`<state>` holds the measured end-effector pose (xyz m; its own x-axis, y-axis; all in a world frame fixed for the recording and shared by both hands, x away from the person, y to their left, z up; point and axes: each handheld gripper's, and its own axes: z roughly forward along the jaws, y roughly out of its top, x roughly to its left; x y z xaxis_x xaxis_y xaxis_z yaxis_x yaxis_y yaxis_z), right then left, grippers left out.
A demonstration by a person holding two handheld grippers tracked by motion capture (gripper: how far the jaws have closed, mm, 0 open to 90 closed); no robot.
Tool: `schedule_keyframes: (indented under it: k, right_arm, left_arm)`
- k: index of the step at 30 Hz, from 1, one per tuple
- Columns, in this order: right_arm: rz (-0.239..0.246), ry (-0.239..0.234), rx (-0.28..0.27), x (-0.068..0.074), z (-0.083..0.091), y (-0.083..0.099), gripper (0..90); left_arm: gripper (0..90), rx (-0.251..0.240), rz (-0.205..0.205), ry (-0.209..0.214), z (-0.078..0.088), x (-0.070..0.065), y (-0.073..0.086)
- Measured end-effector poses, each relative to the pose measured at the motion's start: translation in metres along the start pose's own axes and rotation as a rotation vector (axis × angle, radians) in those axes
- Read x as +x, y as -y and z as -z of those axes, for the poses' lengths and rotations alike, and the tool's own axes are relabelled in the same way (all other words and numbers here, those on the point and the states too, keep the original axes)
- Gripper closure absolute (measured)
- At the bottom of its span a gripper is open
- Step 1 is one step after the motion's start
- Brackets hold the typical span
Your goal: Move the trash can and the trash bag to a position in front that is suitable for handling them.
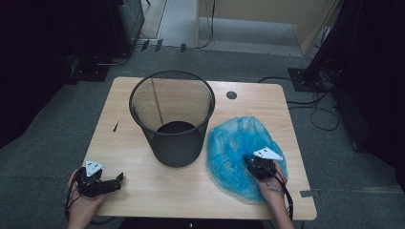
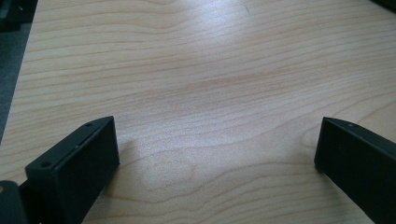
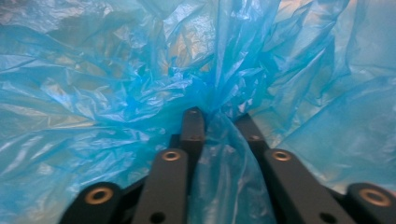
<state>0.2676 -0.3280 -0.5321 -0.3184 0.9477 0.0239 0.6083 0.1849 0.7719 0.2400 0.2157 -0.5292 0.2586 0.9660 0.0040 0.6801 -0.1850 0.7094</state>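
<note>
While my right gripper presses down into the blue plastic bag, its jaws are nearly together and pinch a fold of the film between them (I see it bunched at the tips). This bag lies on the table, just beside the black mesh bin. My left gripper rests wide open, holding nothing, above bare wood.

From my seat, soft overhead light brightens the table while surrounding floor goes dark; close views look slightly soft, faint glare on wood.
</note>
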Motion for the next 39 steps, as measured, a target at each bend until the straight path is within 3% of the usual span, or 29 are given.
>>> schedule_keyframes:
  k: [2,5,8,10,12,14,18,24,30,39]
  right_arm:
    - [-0.001,0.014,0.000,0.001,0.000,0.000,83.4]
    - [0.025,0.041,-0.002,0.004,0.001,0.001,81.9]
    - [0.124,0.088,-0.009,0.010,0.002,0.004,82.5]
    - [0.148,0.094,-0.007,0.012,0.003,0.004,88.8]
    - [0.132,0.079,-0.003,0.010,0.003,0.004,90.0]
    - [0.063,0.065,-0.006,0.005,0.004,0.004,90.0]
    - [-0.027,0.063,-0.137,0.003,0.014,0.006,90.0]
    - [0.006,0.097,-0.276,0.012,0.036,-0.005,90.0]
    - [0.029,0.097,-0.433,0.018,0.066,-0.024,90.0]
    - [0.015,0.060,-0.551,0.022,0.109,-0.054,90.0]
  left_arm:
    - [0.1,0.000,0.000,0.000,0.000,0.000,0.000]
    - [0.1,0.000,0.000,0.000,0.000,0.000,0.000]
    - [0.1,0.000,-0.001,0.000,0.000,0.000,0.000]
    - [0.2,0.000,-0.001,0.001,0.000,0.000,0.000]
    - [0.1,0.000,-0.001,0.002,0.000,0.000,0.000]
    - [0.1,0.000,-0.001,0.002,0.000,0.000,0.000]
    - [0.2,0.000,-0.001,0.002,0.000,0.000,0.000]
    - [0.2,0.000,-0.001,0.002,0.000,0.000,0.000]
    - [0.2,0.000,-0.001,0.002,0.000,0.000,0.000]
    - [0.2,0.000,-0.001,0.002,0.000,0.000,0.000]
